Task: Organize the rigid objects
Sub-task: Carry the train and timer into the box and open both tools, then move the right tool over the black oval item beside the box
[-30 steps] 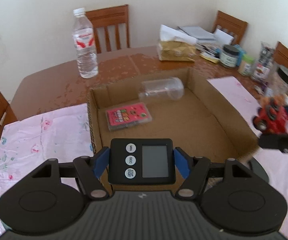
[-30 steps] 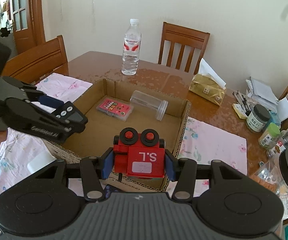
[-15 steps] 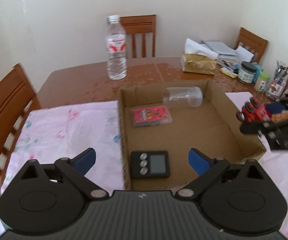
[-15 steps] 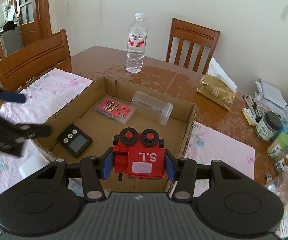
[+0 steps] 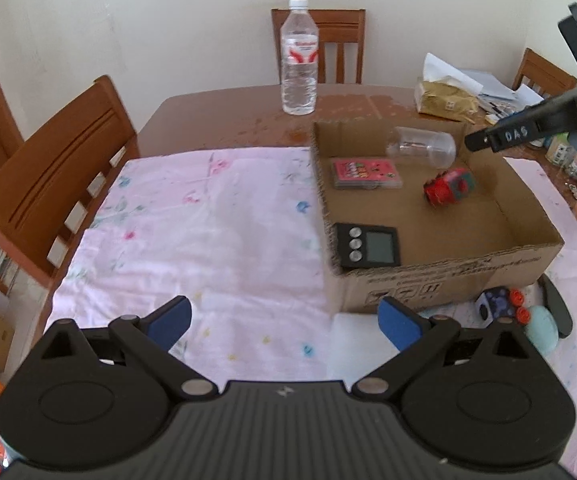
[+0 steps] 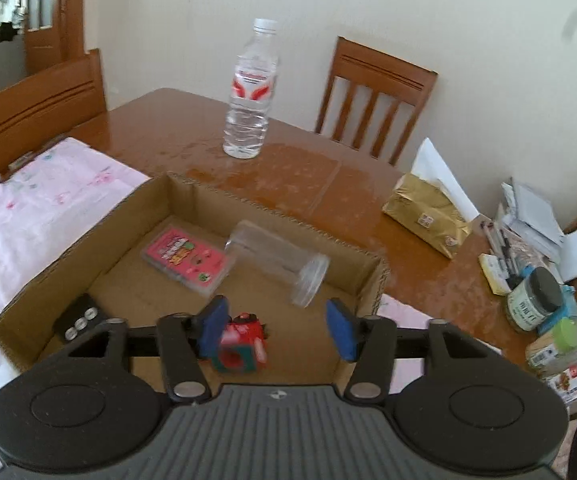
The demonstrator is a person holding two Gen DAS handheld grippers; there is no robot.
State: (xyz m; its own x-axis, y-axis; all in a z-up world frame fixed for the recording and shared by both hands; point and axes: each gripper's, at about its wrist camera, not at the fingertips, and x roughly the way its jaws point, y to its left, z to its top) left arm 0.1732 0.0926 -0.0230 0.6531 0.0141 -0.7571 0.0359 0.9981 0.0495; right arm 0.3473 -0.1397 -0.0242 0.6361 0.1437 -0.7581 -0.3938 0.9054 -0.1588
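Red toy robot (image 6: 241, 342) lies tipped inside the cardboard box (image 5: 444, 278), blurred in the right wrist view, just beside the left blue pad of the right gripper (image 6: 278, 330). Right gripper: fingers (image 6: 340, 330) have just been opening, now partly apart; the toy sits low between them with a clear gap on its right side, not held. From the left wrist view the same toy shows on the box floor near the far right wall, below the clear plastic jar (image 5: 422, 147).

Other contents of the box: black digital timer (image 5: 367, 249) flat in the near-left corner, buttons up; pink card case (image 5: 364, 174) flat near the far-left; clear jar on its side along the far wall.

Left gripper (image 5: 284, 320): fingers (image 5: 170, 320) spread wide, nothing between them, over the pink floral cloth (image 5: 192, 232) left of the box, well apart from the timer.

Desk (image 6: 300, 176): water bottle (image 6: 250, 92) upright beyond the box; gold tissue pack (image 6: 426, 216) to the right. Small items near the front outer wall of the box, blurred, not identified.
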